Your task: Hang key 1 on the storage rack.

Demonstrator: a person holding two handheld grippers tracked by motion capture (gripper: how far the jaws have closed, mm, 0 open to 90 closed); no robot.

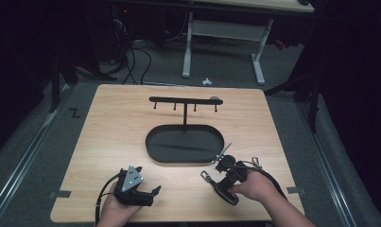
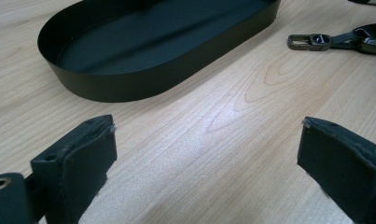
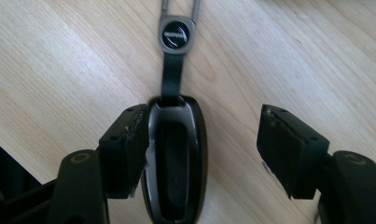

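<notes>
A black key fob [image 3: 176, 158] lies flat on the wooden table, its strap running to a metal clip [image 3: 175, 35]. My right gripper [image 3: 204, 121] is open around the fob: one pad lies against the fob's side and the other stands well clear. In the high view the fob [image 1: 221, 191] and clip [image 1: 206, 176] lie at the front right under my right gripper [image 1: 228, 188]. My left gripper [image 1: 148, 179] rests at the front left, open and with nothing between its jaws. In the left gripper view my left gripper [image 2: 209, 126] faces bare wood, with the clip [image 2: 311, 42] farther off.
A black oval tray [image 1: 152, 153] sits mid-table, and a post rises from it to a crossbar with several pegs [image 1: 185, 100]. The tray's wall [image 2: 129, 84] lies just ahead of my left gripper. The table's front edge runs close below both hands.
</notes>
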